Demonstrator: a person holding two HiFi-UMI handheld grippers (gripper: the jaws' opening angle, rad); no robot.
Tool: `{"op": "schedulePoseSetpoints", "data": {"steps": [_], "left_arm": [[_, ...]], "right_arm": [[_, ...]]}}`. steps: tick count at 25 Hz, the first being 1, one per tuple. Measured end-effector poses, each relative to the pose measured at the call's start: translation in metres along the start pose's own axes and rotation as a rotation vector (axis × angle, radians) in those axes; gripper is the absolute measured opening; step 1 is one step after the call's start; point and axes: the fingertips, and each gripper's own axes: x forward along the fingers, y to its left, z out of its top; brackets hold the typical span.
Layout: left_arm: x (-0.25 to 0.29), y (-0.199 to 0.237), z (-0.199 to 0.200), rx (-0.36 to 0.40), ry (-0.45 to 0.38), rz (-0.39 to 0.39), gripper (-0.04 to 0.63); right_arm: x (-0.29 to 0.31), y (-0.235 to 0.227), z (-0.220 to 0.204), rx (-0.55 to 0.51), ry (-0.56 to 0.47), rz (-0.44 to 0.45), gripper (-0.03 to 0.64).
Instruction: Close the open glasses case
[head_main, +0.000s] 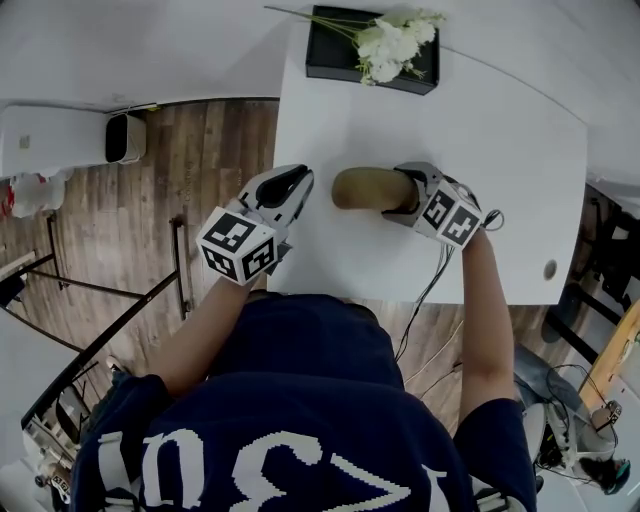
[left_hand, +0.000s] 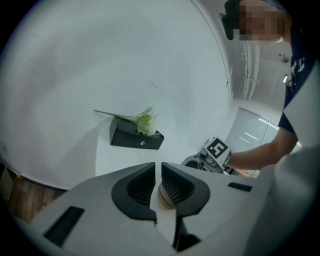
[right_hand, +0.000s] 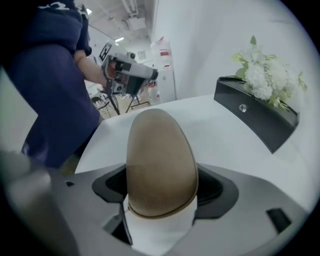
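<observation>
Head view shows the tan, oval, hard-shelled glasses case (head_main: 362, 188) lying on its side on the white bench (head_main: 500, 150), lengthwise between the two tongs. The right tongs (head_main: 400, 192) stand at one end of it, spread as wide as they go, one jaw on either side of the case. In the right gripper view the case fills the gap between those jaws, and its shell shows as a single rounded dome with a seam running round the end nearest the tongs. The left tongs (head_main: 300, 182) point at the opposite end of the case from just beside it, apart from it, and hang over the edge of the bench. In the left gripper view their jaws are drawn together with only a thin slit between them and nothing gripped. A sliver of the tan case shows just past their tips, and the right tongs with their marker cube appear beyond that. Well beyond both tongs, at the far edge of the bench, sits a black rectangular box (head_main: 335, 60) with a spray of white artificial flowers (head_main: 392, 42) lying across its top. Below and outside the left tongs lies a dark wooden plank floor (head_main: 200, 150).
</observation>
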Motion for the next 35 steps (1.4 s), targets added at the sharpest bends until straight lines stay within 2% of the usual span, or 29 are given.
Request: {"op": "schedulePoseSetpoints", "data": {"steps": [2, 4, 7, 9, 11, 14, 15, 20, 23, 26, 28, 35], "left_arm": [[0.003, 0.005, -0.012, -0.084, 0.032, 0.001, 0.029], [0.005, 0.005, -0.019, -0.167, 0.046, -0.009, 0.067], [0.009, -0.014, -0.018, -0.239, 0.047, -0.097, 0.078], [0.013, -0.032, -0.010, -0.282, 0.033, -0.182, 0.080], [0.018, -0.049, 0.002, -0.340, 0.002, -0.270, 0.108], [0.022, -0.072, 0.028, -0.397, -0.071, -0.387, 0.272], [0.021, -0.076, 0.037, -0.410, -0.094, -0.406, 0.292], [0.018, -0.073, 0.079, -0.532, -0.203, -0.428, 0.293], [0.012, -0.076, 0.100, -0.559, -0.263, -0.477, 0.293], [0.004, -0.075, 0.114, -0.650, -0.339, -0.530, 0.291], [0.000, -0.077, 0.119, -0.647, -0.356, -0.542, 0.291], [-0.003, -0.095, 0.133, -0.494, -0.323, -0.488, 0.291]], "right_arm": [[-0.005, 0.003, 0.004, 0.095, -0.062, -0.019, 0.357], [-0.014, -0.001, 0.009, 0.187, -0.150, -0.062, 0.357], [-0.037, -0.010, 0.026, 0.319, -0.270, -0.166, 0.357], [-0.053, -0.012, 0.046, 0.362, -0.333, -0.227, 0.357], [-0.065, -0.010, 0.069, 0.363, -0.394, -0.258, 0.357], [-0.077, -0.005, 0.093, 0.350, -0.459, -0.295, 0.357], [-0.080, -0.004, 0.100, 0.349, -0.480, -0.303, 0.357], [-0.095, 0.009, 0.133, 0.292, -0.523, -0.326, 0.357], [-0.107, 0.010, 0.147, 0.275, -0.539, -0.374, 0.357], [-0.113, 0.009, 0.157, 0.238, -0.537, -0.411, 0.357], [-0.116, 0.010, 0.160, 0.239, -0.553, -0.401, 0.357], [-0.130, 0.012, 0.165, 0.222, -0.577, -0.406, 0.357]]}}
